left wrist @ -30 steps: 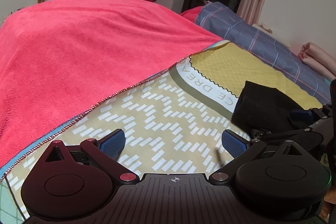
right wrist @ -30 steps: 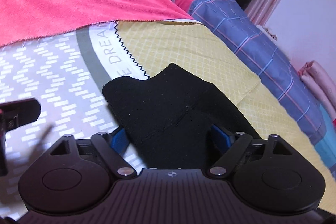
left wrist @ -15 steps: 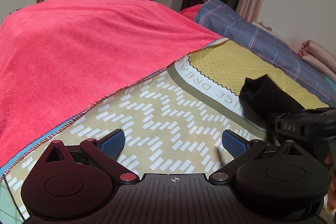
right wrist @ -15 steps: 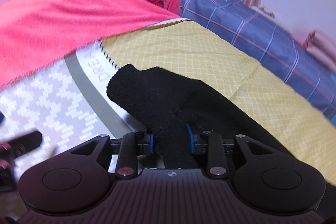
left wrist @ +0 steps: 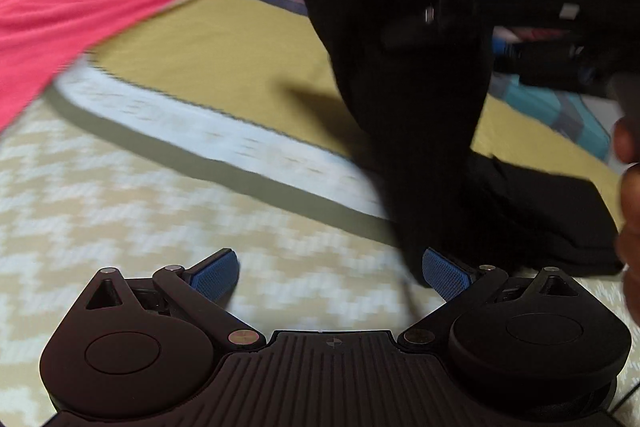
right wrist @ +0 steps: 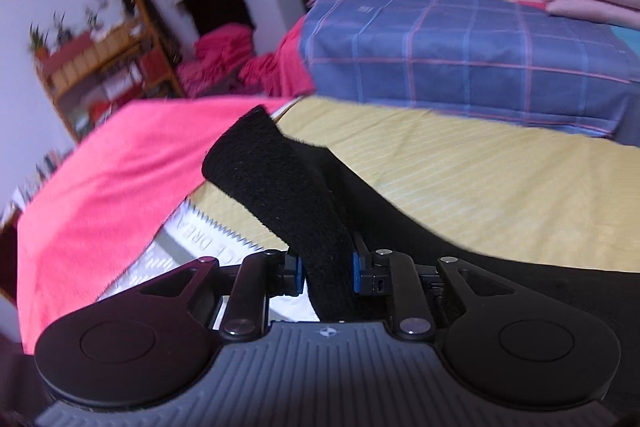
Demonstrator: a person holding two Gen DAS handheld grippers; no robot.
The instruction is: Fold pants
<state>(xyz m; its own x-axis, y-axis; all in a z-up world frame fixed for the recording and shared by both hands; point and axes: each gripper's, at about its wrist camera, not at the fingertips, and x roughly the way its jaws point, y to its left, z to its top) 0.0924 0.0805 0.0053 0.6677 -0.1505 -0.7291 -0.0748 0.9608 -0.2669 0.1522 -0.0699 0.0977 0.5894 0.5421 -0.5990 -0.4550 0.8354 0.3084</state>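
My right hand-held gripper (right wrist: 326,269) is closing on an edge of the black pants (right wrist: 280,183), lifted off the bed (right wrist: 460,171). My left hand-held gripper (left wrist: 332,269) stands apart, empty. No fold is finished; all folding remains.

Black fleecy pants (right wrist: 280,195) rise in a bunched, rolled fold above a bed, the lifted cloth hanging down in a dark column (left wrist: 404,99) while the rest lies crumpled flat on the yellow part of the bedspread (right wrist: 500,183).
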